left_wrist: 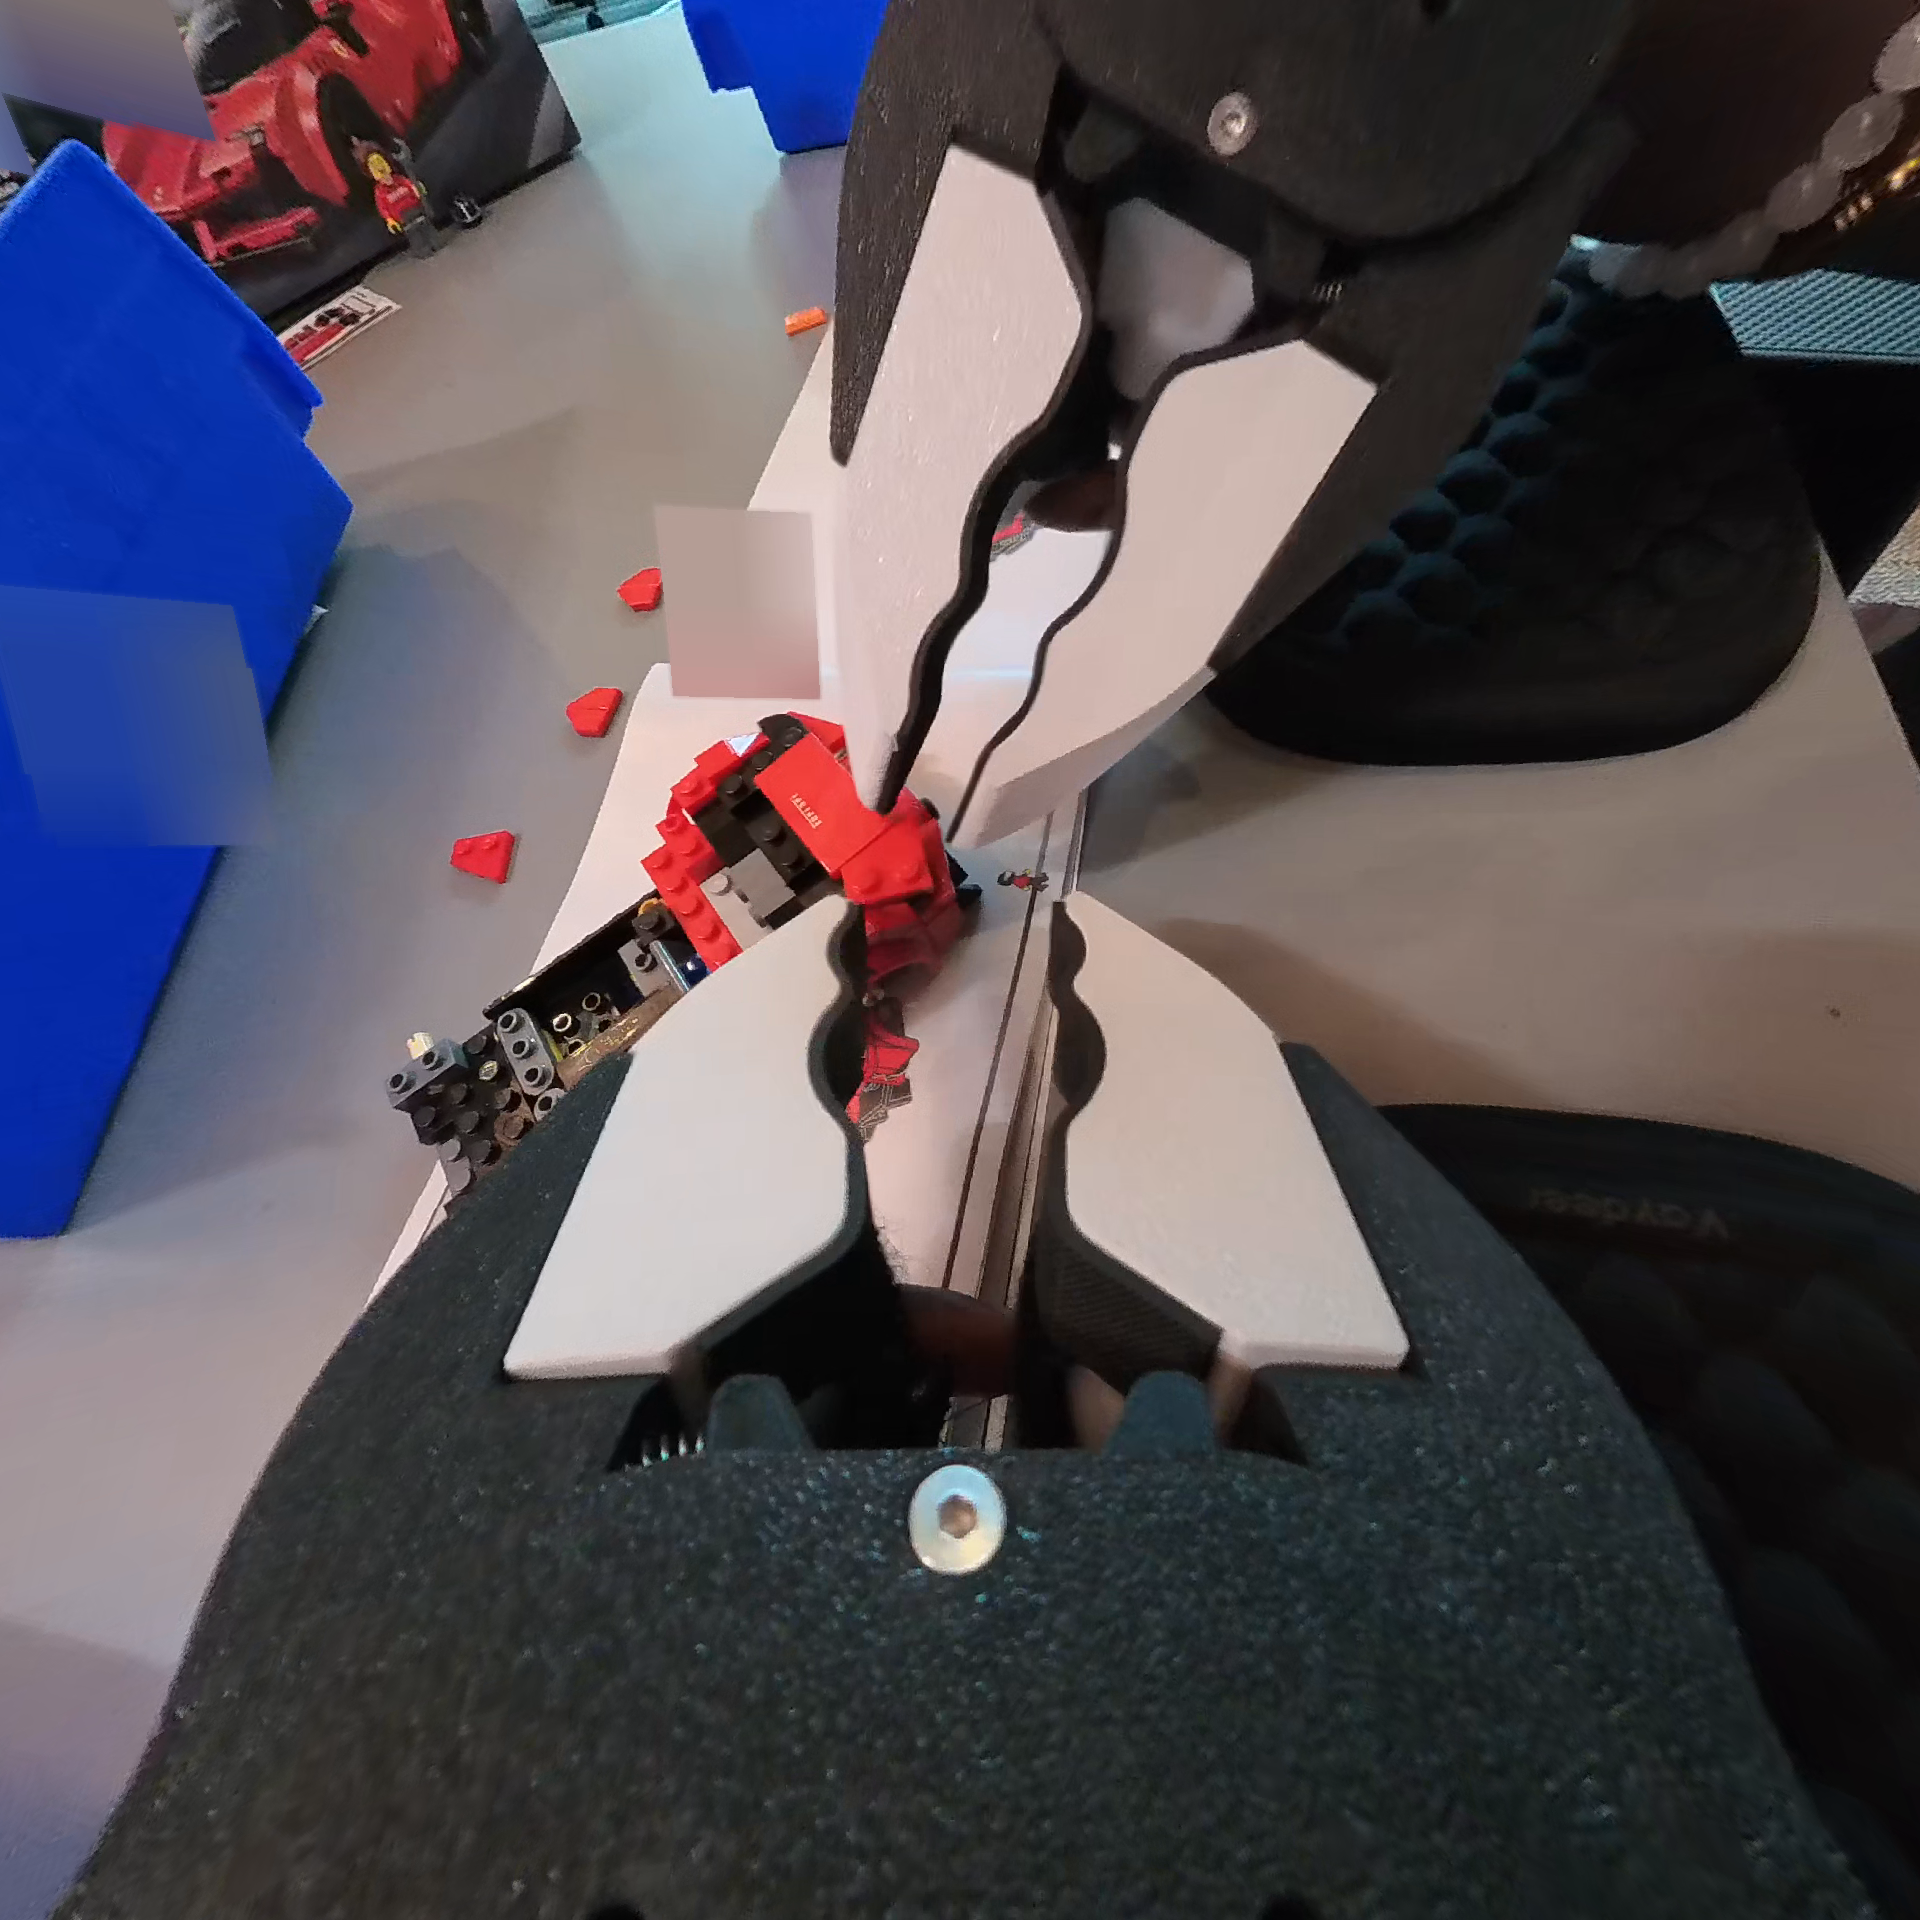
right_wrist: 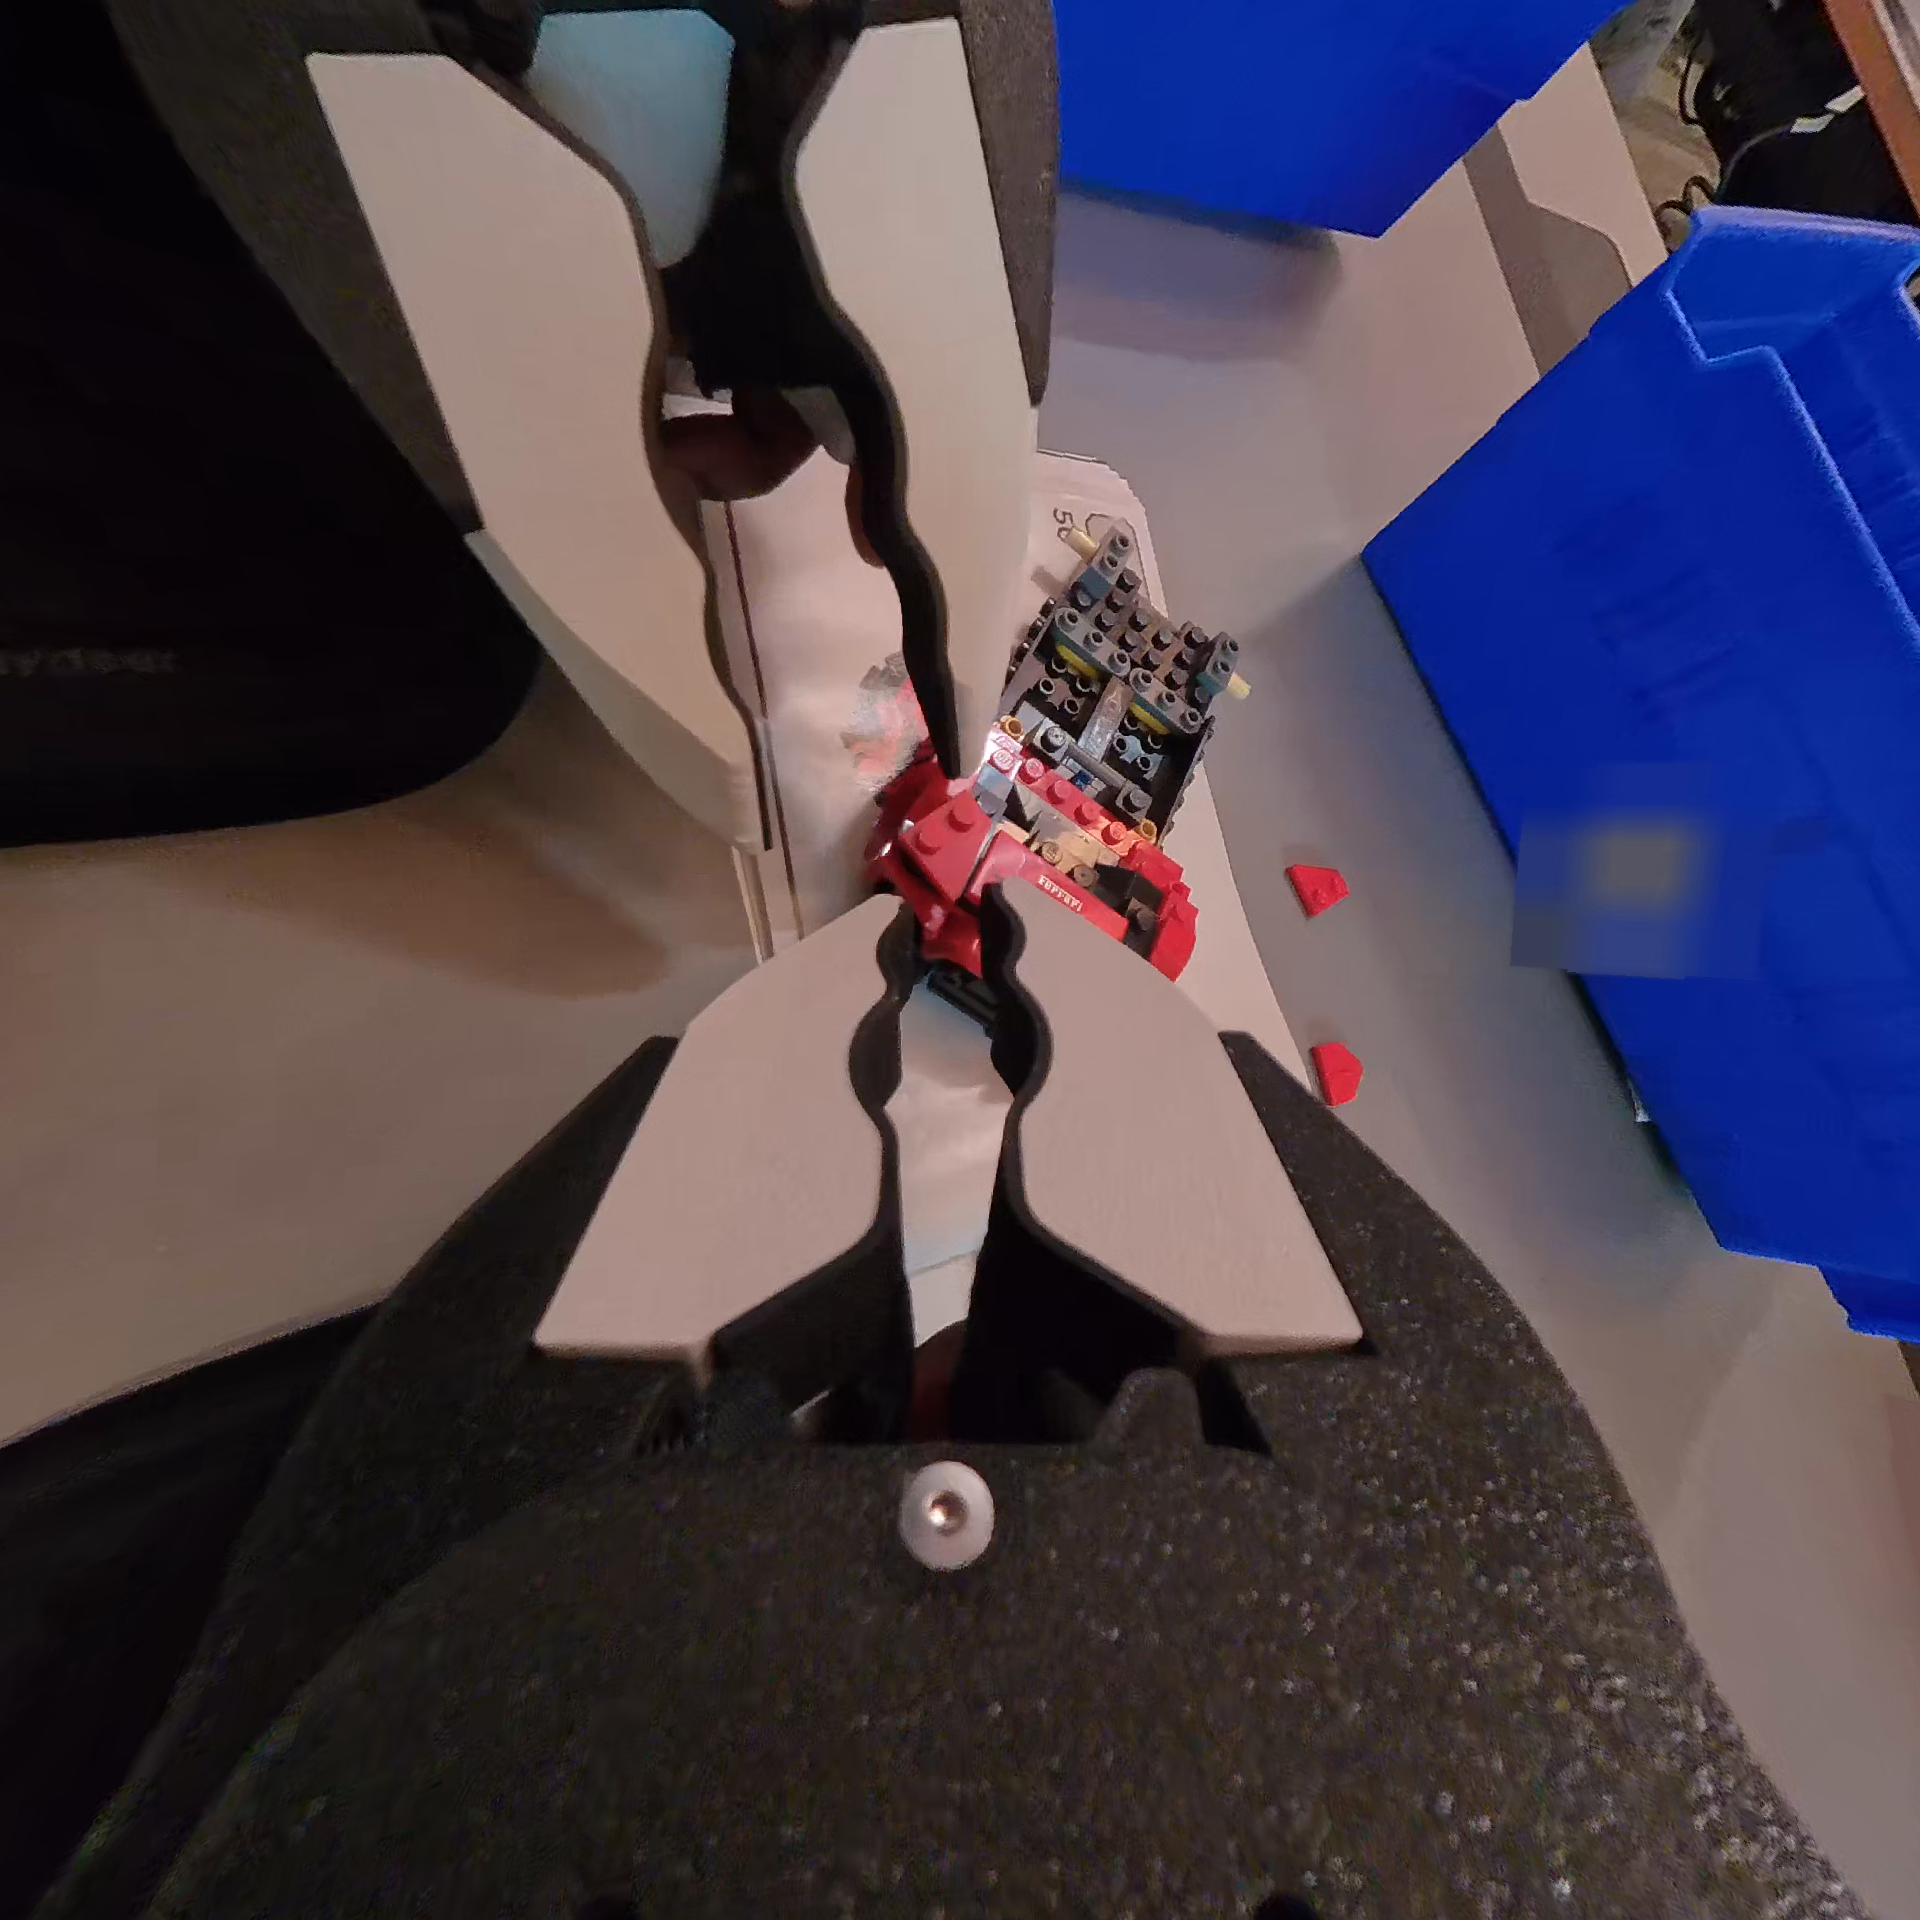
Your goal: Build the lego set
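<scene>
A part-built red and black lego car (left_wrist: 758,862) lies on the white instruction booklet (left_wrist: 623,831); its black studded chassis points away from both grippers. It also shows in the right wrist view (right_wrist: 1101,790). My right gripper (right_wrist: 945,909) is shut on the car's red end, and in the left wrist view it reaches in from above (left_wrist: 925,816). My left gripper (left_wrist: 951,920) is open, with the car's red end against its left finger; in the right wrist view it faces me from above (right_wrist: 857,795). Three loose red wedge pieces (left_wrist: 483,857) lie on the table beside the booklet.
Blue bins stand close by (left_wrist: 125,623) (right_wrist: 1714,727). The lego box (left_wrist: 312,135), a sticker sheet (left_wrist: 338,322) and a small orange piece (left_wrist: 805,320) lie farther back on the grey table (left_wrist: 520,468). A black honeycomb-textured cushion (left_wrist: 1558,571) sits behind the right gripper. Only a small space, under 4 cm, lies between the two pairs of fingers.
</scene>
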Demonstrator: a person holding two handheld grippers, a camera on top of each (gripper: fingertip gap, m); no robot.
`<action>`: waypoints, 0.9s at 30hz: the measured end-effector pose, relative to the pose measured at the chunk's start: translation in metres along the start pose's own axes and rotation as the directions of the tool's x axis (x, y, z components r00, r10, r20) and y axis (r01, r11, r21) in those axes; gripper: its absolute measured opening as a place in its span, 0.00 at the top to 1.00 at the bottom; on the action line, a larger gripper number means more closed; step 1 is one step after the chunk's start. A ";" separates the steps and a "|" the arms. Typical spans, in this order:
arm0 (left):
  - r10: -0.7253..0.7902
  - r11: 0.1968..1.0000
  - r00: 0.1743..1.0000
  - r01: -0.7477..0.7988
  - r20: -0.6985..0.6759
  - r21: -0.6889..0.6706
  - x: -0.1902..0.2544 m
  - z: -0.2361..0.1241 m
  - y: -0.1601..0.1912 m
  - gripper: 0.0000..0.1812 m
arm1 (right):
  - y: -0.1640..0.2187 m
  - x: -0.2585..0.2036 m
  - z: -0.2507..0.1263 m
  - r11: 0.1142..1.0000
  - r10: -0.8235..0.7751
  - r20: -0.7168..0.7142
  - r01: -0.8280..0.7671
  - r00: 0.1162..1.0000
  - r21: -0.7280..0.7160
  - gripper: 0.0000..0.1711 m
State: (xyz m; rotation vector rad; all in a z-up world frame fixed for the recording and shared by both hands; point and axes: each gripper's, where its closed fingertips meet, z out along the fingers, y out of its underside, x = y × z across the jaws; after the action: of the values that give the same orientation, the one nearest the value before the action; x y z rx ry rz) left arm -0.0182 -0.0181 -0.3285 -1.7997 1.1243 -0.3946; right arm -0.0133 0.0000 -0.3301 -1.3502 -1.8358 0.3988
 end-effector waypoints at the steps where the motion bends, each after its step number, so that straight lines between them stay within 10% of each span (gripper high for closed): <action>1: 0.001 1.000 1.000 -0.001 -0.001 -0.004 0.000 0.001 0.001 0.81 | 0.000 0.001 0.000 1.000 0.005 -0.006 -0.005 1.000 0.000 0.93; 27: 0.021 1.000 0.999 -0.021 -0.046 0.002 0.009 0.003 -0.001 0.82 | -0.003 -0.001 -0.008 0.999 0.022 -0.037 -0.021 0.999 0.028 0.97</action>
State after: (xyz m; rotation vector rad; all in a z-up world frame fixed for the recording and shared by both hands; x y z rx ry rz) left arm -0.0112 -0.0244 -0.3310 -1.7840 1.1735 -0.4268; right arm -0.0097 -0.0040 -0.3236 -1.3504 -1.7809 0.4064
